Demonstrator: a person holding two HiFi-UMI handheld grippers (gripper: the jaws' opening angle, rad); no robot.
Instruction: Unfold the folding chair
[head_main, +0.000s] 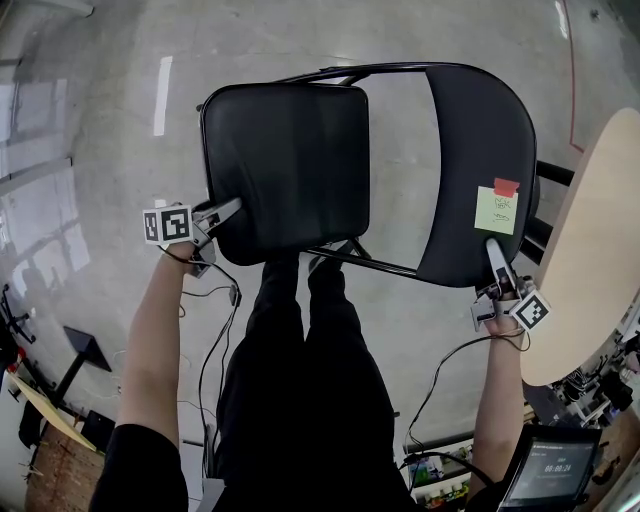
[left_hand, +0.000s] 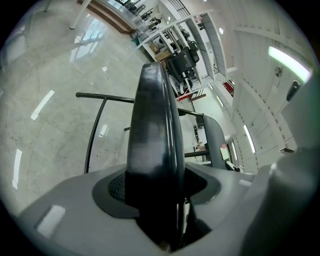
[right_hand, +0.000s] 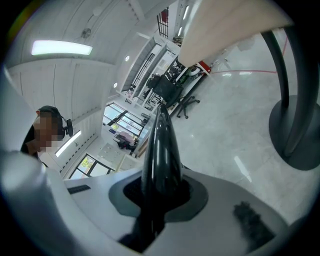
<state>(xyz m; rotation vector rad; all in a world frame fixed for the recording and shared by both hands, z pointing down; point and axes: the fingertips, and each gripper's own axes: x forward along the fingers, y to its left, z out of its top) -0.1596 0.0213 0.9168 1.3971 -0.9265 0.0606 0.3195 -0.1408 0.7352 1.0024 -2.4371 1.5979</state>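
Note:
A black folding chair hangs above the floor in front of me. Its padded seat (head_main: 285, 170) is at the left, its backrest (head_main: 480, 150) at the right, with thin black frame tubes (head_main: 360, 72) joining them. A green sticky note (head_main: 496, 210) and a red one (head_main: 506, 186) are stuck on the backrest. My left gripper (head_main: 228, 210) is shut on the seat's near left edge; in the left gripper view the seat (left_hand: 152, 140) runs edge-on between the jaws of that gripper (left_hand: 155, 192). My right gripper (head_main: 493, 252) is shut on the backrest's near edge (right_hand: 160, 150).
A round wooden table (head_main: 590, 260) stands close at the right; its pedestal base (right_hand: 295, 135) rests on the floor beside the chair. The person's dark-trousered legs (head_main: 300, 340) stand right under the chair. Cables (head_main: 215, 330) trail down, and a screen (head_main: 550, 470) sits at bottom right.

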